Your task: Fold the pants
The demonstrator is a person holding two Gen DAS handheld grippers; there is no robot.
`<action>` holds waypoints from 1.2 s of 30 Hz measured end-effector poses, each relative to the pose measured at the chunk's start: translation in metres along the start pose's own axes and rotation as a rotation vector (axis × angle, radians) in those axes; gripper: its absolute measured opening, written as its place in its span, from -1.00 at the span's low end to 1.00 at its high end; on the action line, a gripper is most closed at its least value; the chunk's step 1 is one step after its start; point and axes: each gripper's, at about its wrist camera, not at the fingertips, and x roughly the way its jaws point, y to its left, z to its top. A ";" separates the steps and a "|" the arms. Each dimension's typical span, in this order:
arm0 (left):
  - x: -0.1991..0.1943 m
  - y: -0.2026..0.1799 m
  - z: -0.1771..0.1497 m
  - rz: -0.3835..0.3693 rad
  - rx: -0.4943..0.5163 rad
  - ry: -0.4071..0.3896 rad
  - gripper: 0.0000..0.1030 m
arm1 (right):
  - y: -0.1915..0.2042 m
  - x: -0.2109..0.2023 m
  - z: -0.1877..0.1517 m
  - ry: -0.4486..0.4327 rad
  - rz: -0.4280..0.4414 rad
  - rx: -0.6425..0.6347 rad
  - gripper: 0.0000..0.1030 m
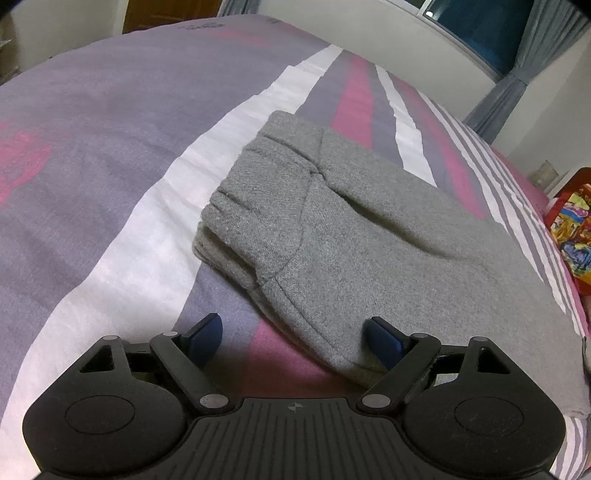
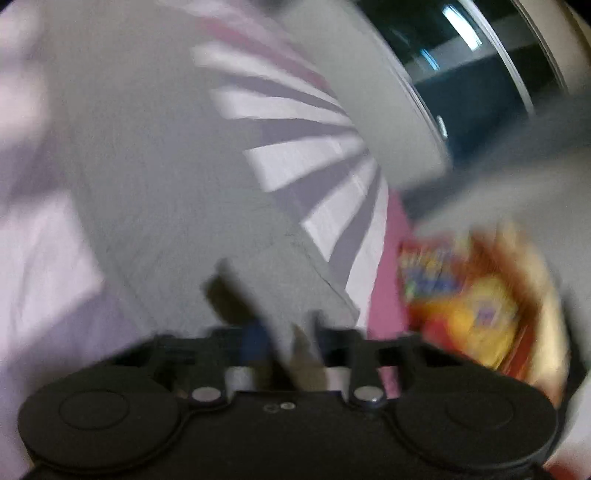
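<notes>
My left gripper (image 1: 291,339) stands wide open with nothing between its blue pads (image 1: 205,334); it hangs just above the bed, and the near edge of the pants (image 1: 332,236) runs across the gap, under the right-hand pad and clear of the left one. My right gripper (image 2: 280,343) is drawn almost fully together, and a flap of grey cloth runs down between its fingers, so I read it as pinching a fold of the pants (image 2: 155,177), though that view is badly smeared and I cannot see the pads clearly. From the left wrist, the pants lie folded into a thick grey bundle on the bedspread (image 1: 92,155), the gathered waistband toward the left side of the bundle and a pocket seam curving across the top layer. The bedspread is striped in grey-purple, white and pink, and the bundle sits across a white band and a pink one. Off the right edge of the bed I see a bright red and yellow patterned thing (image 1: 574,236), too blurred in the right view to name. Beyond the bed are a pale wall, a dark window (image 1: 480,26) and a grey curtain (image 1: 517,85).
</notes>
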 end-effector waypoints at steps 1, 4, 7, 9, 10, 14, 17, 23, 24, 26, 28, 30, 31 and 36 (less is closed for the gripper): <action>0.000 0.000 0.000 0.000 0.000 0.000 0.65 | -0.025 -0.004 0.000 -0.016 0.014 0.171 -0.89; 0.000 0.000 -0.001 -0.004 0.003 0.000 0.65 | -0.096 -0.018 -0.030 -0.064 0.056 0.682 -0.90; 0.000 -0.001 -0.001 -0.005 0.006 -0.001 0.65 | -0.137 -0.016 -0.089 -0.072 0.075 1.060 -0.90; 0.000 -0.001 -0.001 -0.005 0.006 -0.001 0.66 | -0.147 -0.002 -0.131 -0.018 0.100 1.257 -0.90; -0.001 -0.001 -0.001 -0.005 0.006 0.000 0.66 | -0.147 0.009 -0.150 0.032 0.107 1.319 -0.90; -0.001 -0.003 0.002 0.000 0.003 0.011 0.66 | -0.141 0.032 -0.193 0.120 0.200 1.480 -0.92; -0.007 -0.005 0.007 0.014 -0.007 0.008 0.66 | -0.141 0.025 -0.195 0.104 0.217 1.508 -0.74; -0.042 0.015 0.005 -0.019 -0.158 -0.175 -0.03 | -0.133 0.026 -0.178 0.110 0.234 1.404 -0.57; -0.044 0.017 0.005 -0.022 -0.168 -0.185 -0.18 | -0.133 0.027 -0.177 0.110 0.232 1.398 -0.57; -0.045 0.021 0.004 -0.033 -0.188 -0.190 -0.24 | -0.132 0.027 -0.177 0.113 0.231 1.400 -0.57; -0.044 0.021 0.004 -0.042 -0.187 -0.206 -0.42 | -0.132 0.028 -0.176 0.116 0.230 1.400 -0.55; -0.046 0.018 0.003 -0.049 -0.185 -0.239 -0.47 | -0.131 0.027 -0.175 0.119 0.227 1.386 -0.53; -0.045 0.014 0.004 -0.041 -0.174 -0.244 -0.47 | -0.131 0.028 -0.174 0.121 0.225 1.380 -0.52; -0.027 0.018 0.014 -0.030 -0.189 -0.171 -0.46 | -0.131 0.030 -0.174 0.128 0.234 1.374 -0.49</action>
